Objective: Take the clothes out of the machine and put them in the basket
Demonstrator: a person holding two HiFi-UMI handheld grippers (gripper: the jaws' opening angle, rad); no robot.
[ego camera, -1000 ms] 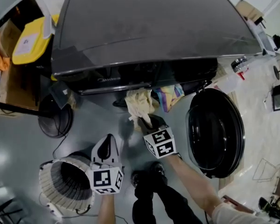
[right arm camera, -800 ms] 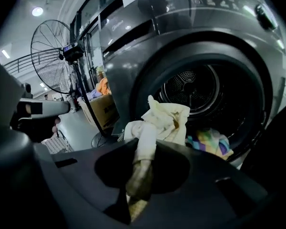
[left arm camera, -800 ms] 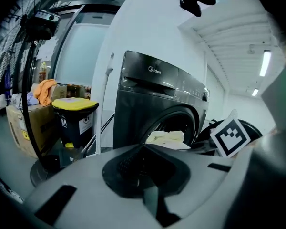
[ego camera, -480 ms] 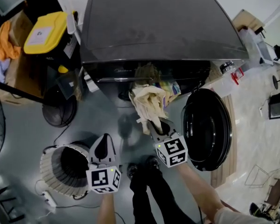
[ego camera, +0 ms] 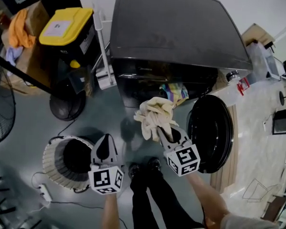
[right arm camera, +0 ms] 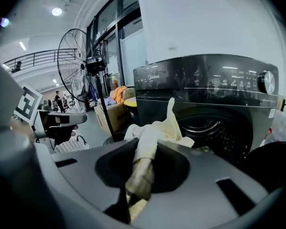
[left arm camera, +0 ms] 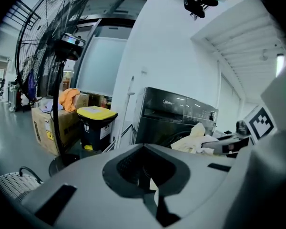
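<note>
A: What's nearest, at the bottom of the frame?
B: The left gripper (ego camera: 105, 140), jaws together on nothing, just right of the white basket (ego camera: 48, 157) at lower left.
A: And the right gripper (ego camera: 160, 130)?
B: Clamped on a cream cloth (ego camera: 155, 114) at centre, in front of the machine (ego camera: 171, 32). Above it, a striped garment (ego camera: 176, 93) hangs at the machine's opening.

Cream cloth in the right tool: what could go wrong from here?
1. The right tool pinches the cream cloth by one bunched fold. The rest is loose and may slip out on the way.
2. The basket sits beyond the left tool, so the loose cloth may snag there.
3. A colourful garment hangs out of the machine's opening and may drop to the floor.
</note>
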